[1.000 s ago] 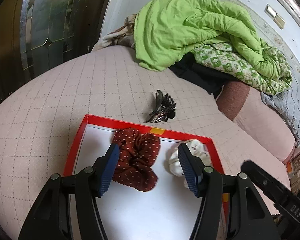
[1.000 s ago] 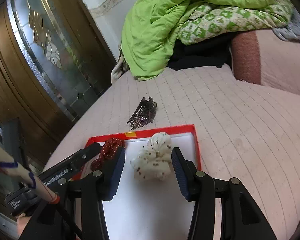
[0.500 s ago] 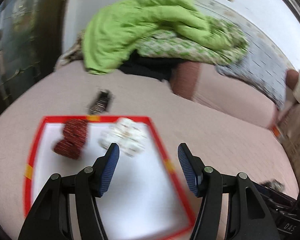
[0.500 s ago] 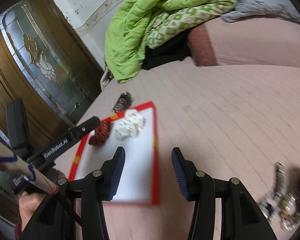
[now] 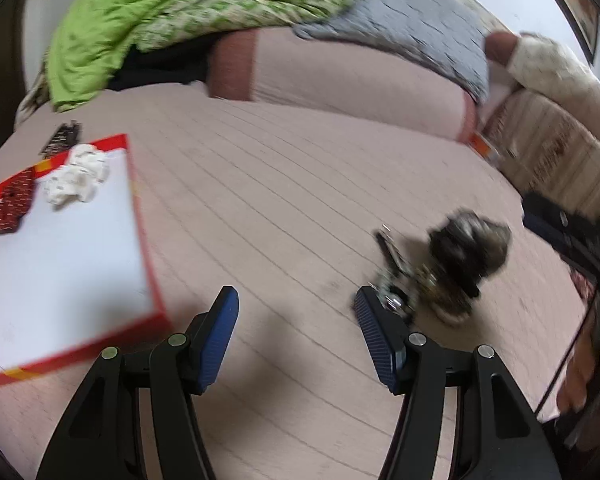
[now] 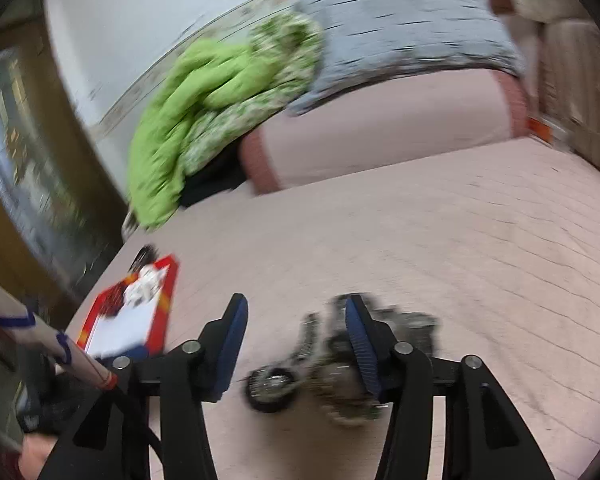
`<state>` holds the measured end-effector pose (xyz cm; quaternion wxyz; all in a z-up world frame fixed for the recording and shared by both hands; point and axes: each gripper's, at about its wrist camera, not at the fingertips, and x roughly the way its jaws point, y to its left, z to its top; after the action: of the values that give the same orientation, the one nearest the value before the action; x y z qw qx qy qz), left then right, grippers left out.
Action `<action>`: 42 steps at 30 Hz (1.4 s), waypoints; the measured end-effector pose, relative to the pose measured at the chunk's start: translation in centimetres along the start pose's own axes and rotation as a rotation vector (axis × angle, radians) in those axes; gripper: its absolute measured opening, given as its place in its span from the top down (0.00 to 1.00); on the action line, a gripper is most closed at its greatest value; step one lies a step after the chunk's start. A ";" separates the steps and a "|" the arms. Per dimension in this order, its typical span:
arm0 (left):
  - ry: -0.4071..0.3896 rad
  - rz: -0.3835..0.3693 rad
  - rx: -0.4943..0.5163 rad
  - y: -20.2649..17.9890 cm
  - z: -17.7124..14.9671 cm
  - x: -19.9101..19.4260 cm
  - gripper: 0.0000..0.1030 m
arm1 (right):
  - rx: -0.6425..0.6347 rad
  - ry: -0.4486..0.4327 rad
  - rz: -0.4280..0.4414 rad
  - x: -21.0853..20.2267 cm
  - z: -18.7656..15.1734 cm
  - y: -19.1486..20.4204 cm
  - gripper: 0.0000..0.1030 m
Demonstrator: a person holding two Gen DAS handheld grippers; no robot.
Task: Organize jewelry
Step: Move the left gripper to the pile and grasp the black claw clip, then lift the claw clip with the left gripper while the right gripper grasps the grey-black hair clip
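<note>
A red-rimmed white tray (image 5: 134, 184) lies on the pink bed at the left and holds a dark red dotted scrunchie (image 5: 14, 200) and a white dotted scrunchie (image 5: 78, 178). A blurred pile of jewelry and hair pieces (image 5: 440, 268) lies to the right. My left gripper (image 5: 296, 320) is open and empty between tray and pile. My right gripper (image 6: 294, 332) is open over the same pile (image 6: 332, 372), with a watch-like band between its fingers. The tray also shows far left in the right wrist view (image 6: 168, 304).
A dark hair claw (image 5: 62, 138) lies just beyond the tray. A green quilt (image 5: 172, 12), grey blanket (image 5: 416, 28) and pink bolster (image 5: 348, 80) line the back. A wooden glass door (image 6: 24, 168) stands at the left. Dark items (image 5: 568, 232) sit at the right bed edge.
Both grippers swung right, away from the tray and its scrunchies, toward the jewelry pile. The pile now sits at the right gripper's fingers. Both views are motion-blurred.
</note>
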<state>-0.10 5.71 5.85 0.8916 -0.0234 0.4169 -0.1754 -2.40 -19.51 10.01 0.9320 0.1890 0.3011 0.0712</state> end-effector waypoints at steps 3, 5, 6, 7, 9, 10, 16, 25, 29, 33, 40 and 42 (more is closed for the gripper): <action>0.022 -0.040 0.028 -1.8 -0.7 0.5 0.42 | 0.118 -0.010 -0.006 -0.3 0.3 -3.5 0.45; 0.041 -0.056 0.052 -3.0 -1.0 1.0 0.42 | 0.149 -0.011 -0.021 -0.5 0.2 -4.7 0.45; 0.045 -0.054 0.061 -3.4 -1.1 1.2 0.42 | 0.166 -0.010 -0.024 -0.6 0.2 -5.2 0.45; 0.053 -0.051 0.076 -4.0 -0.9 1.6 0.43 | 0.189 -0.010 -0.017 -0.6 0.3 -5.8 0.45; 0.062 -0.052 0.084 -4.4 -0.5 2.3 0.48 | 0.213 -0.005 -0.010 -0.8 0.2 -6.6 0.45; 0.067 -0.054 0.083 -4.4 -0.3 2.6 0.48 | 0.215 0.001 -0.010 -0.8 0.2 -6.7 0.45; 0.145 -0.098 -0.013 -4.3 2.5 6.2 0.55 | 0.219 -0.005 0.015 -1.4 0.0 -7.0 0.45; 0.197 -0.107 -0.074 -6.5 4.8 9.7 0.57 | 0.255 0.003 0.024 -0.8 0.3 -7.5 0.45; 0.209 -0.069 -0.014 -8.6 5.5 10.9 0.57 | 0.259 0.008 0.036 -0.8 0.3 -7.5 0.45; 0.259 0.011 0.018 -9.3 5.4 13.1 0.61 | 0.272 -0.003 0.038 -1.2 0.3 -8.1 0.45; 0.193 0.051 0.080 -8.7 4.9 12.2 0.88 | 0.294 -0.017 0.016 -1.5 0.7 -9.2 0.45; 0.158 0.024 0.069 -7.6 5.0 11.1 0.88 | 0.289 -0.009 0.017 -1.3 0.7 -9.1 0.45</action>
<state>7.97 -5.60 2.38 0.8581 0.0263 0.4801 -0.1804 -2.86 -28.44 7.62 0.8958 0.3240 0.3023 0.0340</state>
